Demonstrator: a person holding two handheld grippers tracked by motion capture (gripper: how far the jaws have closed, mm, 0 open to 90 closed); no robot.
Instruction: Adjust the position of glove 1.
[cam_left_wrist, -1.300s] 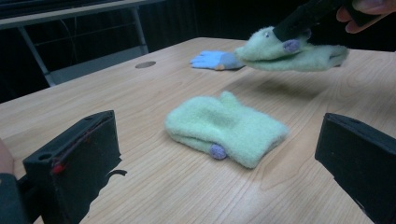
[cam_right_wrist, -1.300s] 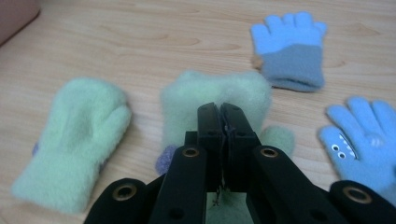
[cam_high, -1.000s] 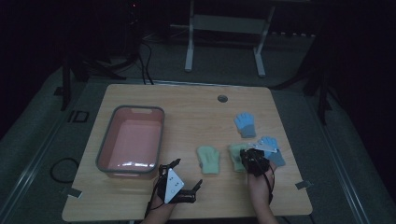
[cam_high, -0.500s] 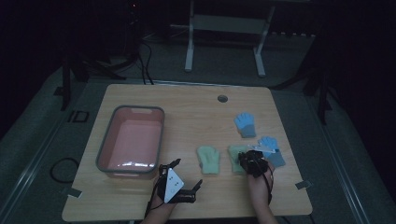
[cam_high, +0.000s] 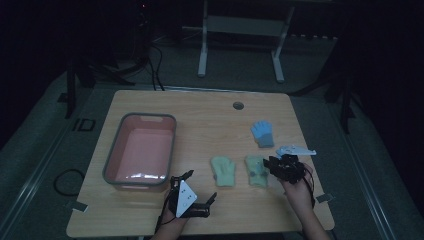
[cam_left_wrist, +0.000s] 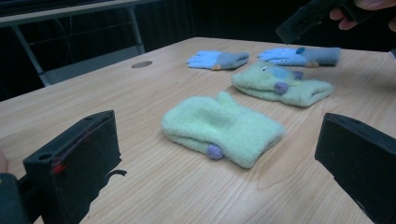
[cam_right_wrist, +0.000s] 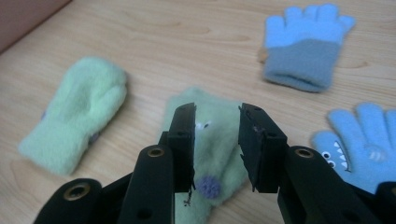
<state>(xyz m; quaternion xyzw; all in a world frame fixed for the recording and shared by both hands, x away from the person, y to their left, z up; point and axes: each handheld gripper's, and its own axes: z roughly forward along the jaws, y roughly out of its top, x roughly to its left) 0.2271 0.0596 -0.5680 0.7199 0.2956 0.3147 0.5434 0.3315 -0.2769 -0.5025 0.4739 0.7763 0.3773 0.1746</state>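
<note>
Fleece mittens, soft and fuzzy, lay flat on the pale wood table (cam_high: 210, 120). The green mitten with a face (cam_right_wrist: 212, 140) carried small eyes and a round purple bobble near its cuff; it sat just right of the plain green mitten (cam_right_wrist: 77, 114), near the table's front edge. Right gripper (cam_right_wrist: 217, 140) hovered above the face mitten, jaws having just been opening, narrowly parted, nothing between the pads. Left gripper (cam_left_wrist: 219, 154) stood wide, empty, facing the plain mitten. Two blue gloves (cam_high: 262, 133) lay beyond, right of the pink tub (cam_high: 172, 145).
</note>
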